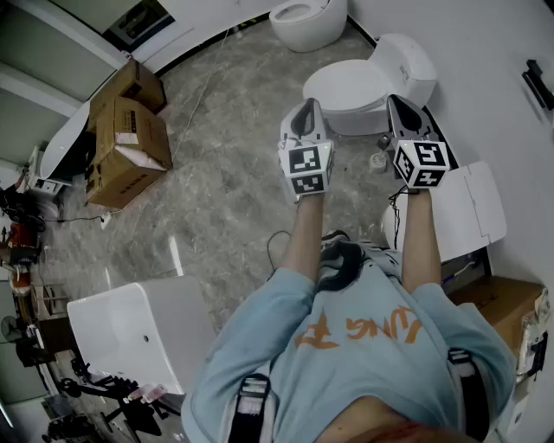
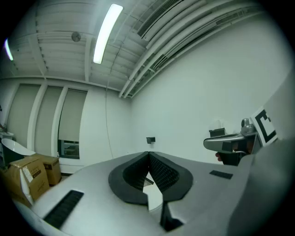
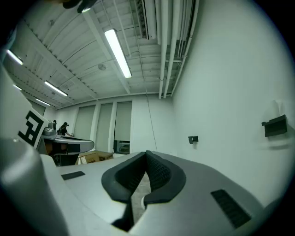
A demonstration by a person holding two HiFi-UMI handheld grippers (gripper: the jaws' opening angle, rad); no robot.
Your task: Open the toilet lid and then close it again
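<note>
A white toilet stands by the wall in the head view, its lid [image 1: 344,88] lying flat and closed, the tank [image 1: 407,62] behind it. My left gripper [image 1: 306,114] is held level above the lid's near left edge, shut and empty. My right gripper [image 1: 403,112] hovers level over the toilet's right side, also shut with nothing in it. In the left gripper view the black jaws [image 2: 149,156] meet at their tips, and the right gripper [image 2: 230,143] shows at the side. The right gripper view shows its own jaws [image 3: 146,158] touching, facing a bare white wall.
A second white toilet bowl [image 1: 307,19] stands farther back. Cardboard boxes [image 1: 125,147] sit on the grey marble floor at the left. A white basin unit [image 1: 138,329] is at the lower left. A white panel [image 1: 472,208] and a brown box [image 1: 502,303] lie at the right.
</note>
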